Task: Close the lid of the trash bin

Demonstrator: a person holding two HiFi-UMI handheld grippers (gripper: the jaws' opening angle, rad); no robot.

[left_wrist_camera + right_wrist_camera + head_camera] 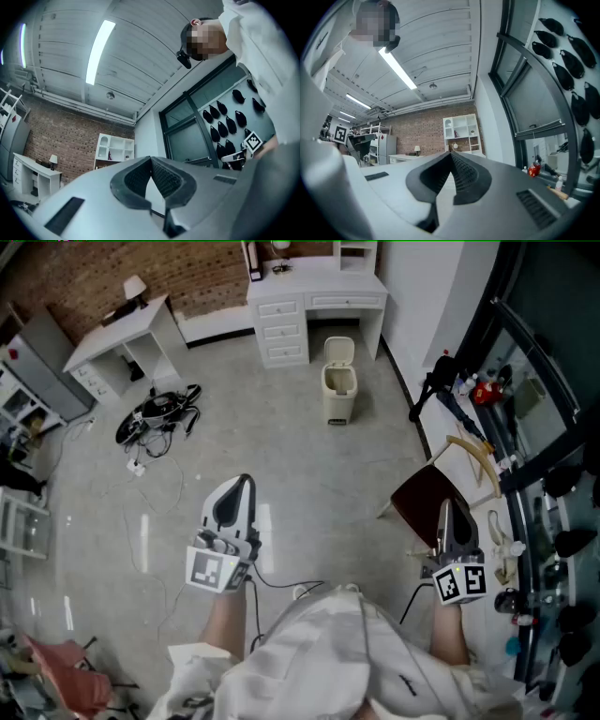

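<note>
Both tools clenched on nothing, left tool [244,486] and right tool [444,510]. Small cream plastic trash bin [338,390] sits well apart across the grey floor [281,456] by a white dresser [314,296], with its lid [338,351] up. Whole job's left, I reckon.

The cream plastic trash bin [338,381] with its upright lid is too small in the head view to tell what is inside. The white table with drawers [319,282] behind it is cut off by the top edge, and the person's forearms vanish under a white garment [347,652].
</note>
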